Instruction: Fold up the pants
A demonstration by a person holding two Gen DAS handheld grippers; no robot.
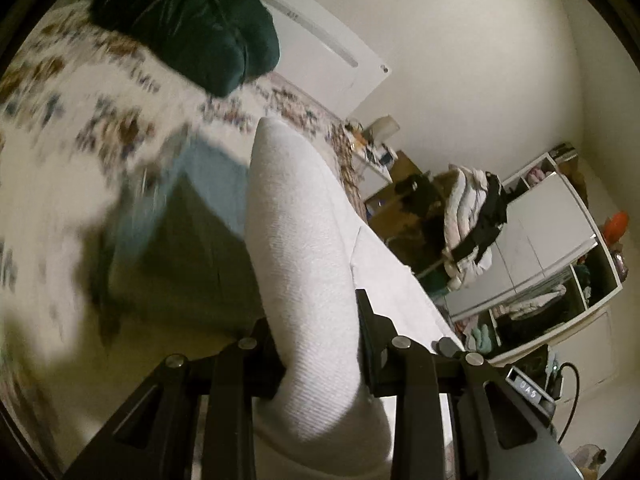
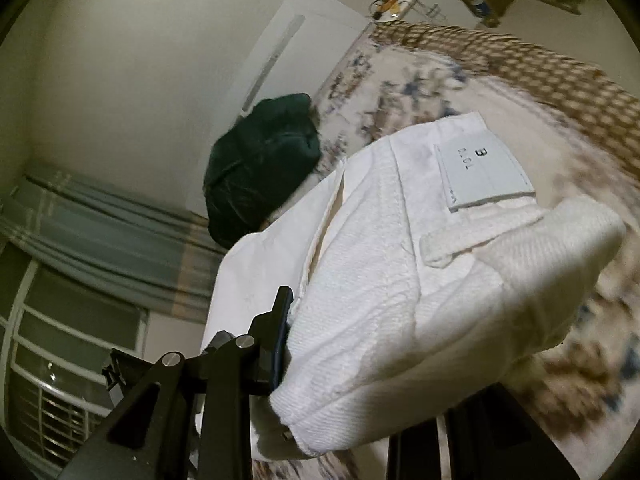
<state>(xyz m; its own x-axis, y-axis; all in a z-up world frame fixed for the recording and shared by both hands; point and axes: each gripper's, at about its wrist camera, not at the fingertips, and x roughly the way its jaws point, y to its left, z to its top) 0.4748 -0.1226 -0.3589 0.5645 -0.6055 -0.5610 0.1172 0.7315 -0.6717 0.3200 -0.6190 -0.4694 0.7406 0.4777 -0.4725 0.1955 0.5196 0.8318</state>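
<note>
White ribbed pants (image 1: 296, 240) are held up above a bed with a floral cover (image 1: 80, 92). My left gripper (image 1: 320, 344) is shut on a thick fold of the pants, which rises between its fingers and hides the bed behind it. In the right wrist view my right gripper (image 2: 360, 344) is shut on the waistband end of the pants (image 2: 400, 272). A belt loop and a white label (image 2: 480, 176) show on it. The cloth covers the right finger.
A dark green bundle of cloth (image 1: 188, 20) lies on the bed near the wall; it also shows in the right wrist view (image 2: 260, 172). A blue garment (image 1: 208, 176) lies on the bed. A white shelf unit (image 1: 552, 248) with clothes stands to the right.
</note>
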